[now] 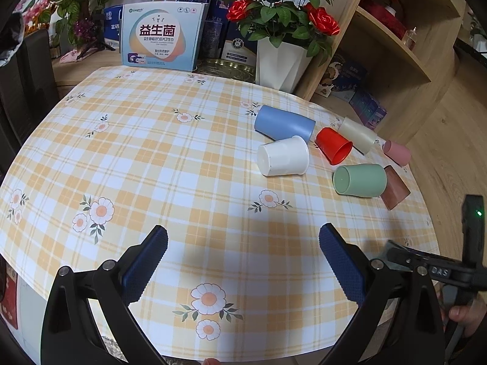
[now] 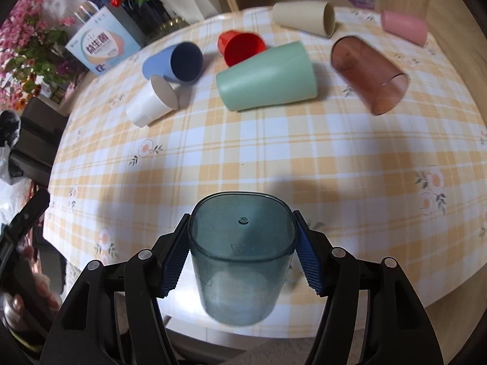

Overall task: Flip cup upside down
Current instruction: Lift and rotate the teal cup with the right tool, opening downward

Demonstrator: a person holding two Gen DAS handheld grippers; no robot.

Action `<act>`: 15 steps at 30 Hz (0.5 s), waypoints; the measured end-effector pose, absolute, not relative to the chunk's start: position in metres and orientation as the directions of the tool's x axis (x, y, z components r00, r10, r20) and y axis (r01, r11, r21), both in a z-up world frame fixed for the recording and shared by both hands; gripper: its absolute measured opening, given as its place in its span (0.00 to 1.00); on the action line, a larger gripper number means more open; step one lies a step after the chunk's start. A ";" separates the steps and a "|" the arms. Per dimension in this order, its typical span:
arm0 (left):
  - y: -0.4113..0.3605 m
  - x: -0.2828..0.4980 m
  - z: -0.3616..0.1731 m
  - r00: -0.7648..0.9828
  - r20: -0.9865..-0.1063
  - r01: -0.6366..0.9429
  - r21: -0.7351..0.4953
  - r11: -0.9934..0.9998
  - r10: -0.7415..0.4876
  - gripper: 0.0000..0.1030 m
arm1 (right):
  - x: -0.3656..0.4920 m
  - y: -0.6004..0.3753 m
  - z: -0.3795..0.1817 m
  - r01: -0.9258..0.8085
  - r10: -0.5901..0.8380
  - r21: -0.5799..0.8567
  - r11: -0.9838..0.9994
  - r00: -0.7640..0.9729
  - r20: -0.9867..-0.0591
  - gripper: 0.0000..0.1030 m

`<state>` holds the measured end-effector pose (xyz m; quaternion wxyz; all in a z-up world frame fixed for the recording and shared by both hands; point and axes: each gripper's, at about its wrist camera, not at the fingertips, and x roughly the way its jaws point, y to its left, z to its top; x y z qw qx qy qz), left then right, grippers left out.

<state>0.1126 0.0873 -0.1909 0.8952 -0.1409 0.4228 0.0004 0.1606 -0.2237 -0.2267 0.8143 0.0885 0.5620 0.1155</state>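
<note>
Teal, see-through plastic is what the right gripper (image 2: 242, 254) holds: the teal cup (image 2: 242, 261) sits clamped between its two blue-padded fingers (image 2: 175, 261), near the front edge of the bench (image 2: 274, 152). A flat end with a small moulded dot faces the camera; the pictures do not settle whether the cup rests on the cloth or hangs just above it. Nothing shows inside it.

Farther back on the checked, flowered cloth seven more cups lie on their sides, all empty where their mouths can be seen. A green cup (image 2: 266, 76) lies in the middle, with a brown see-through cup (image 2: 369, 74) to its right and well apart from it. Behind the green one is a red cup (image 2: 242, 47), close by. To the left a blue cup (image 2: 173, 64) shows its dark inside, and a white cup (image 2: 152, 102) lies just in front of it, touching or nearly so. At the far edge lie a cream cup (image 2: 304, 18) and a pink cup (image 2: 403, 27).

The left gripper (image 1: 243, 261) hovers over bare cloth with its fingers (image 1: 146, 261) wide apart, holding nothing. Beyond the bench stand a printed box (image 1: 161, 36), a white pot of red roses (image 1: 281, 60) and a wooden shelf (image 1: 395, 45).
</note>
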 end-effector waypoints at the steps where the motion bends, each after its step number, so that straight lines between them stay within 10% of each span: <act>1: 0.087 0.112 -0.191 0.643 -0.757 -0.120 -0.253 0.960 -0.119 0.94 | 0.160 -0.225 -0.226 -0.085 0.281 0.268 0.960 0.353 -0.893 0.60; 15: 0.080 0.114 -0.194 0.633 -0.766 -0.116 -0.243 0.963 -0.117 0.94 | 0.192 -0.261 -0.214 -0.019 0.122 0.128 0.992 0.469 -0.875 0.60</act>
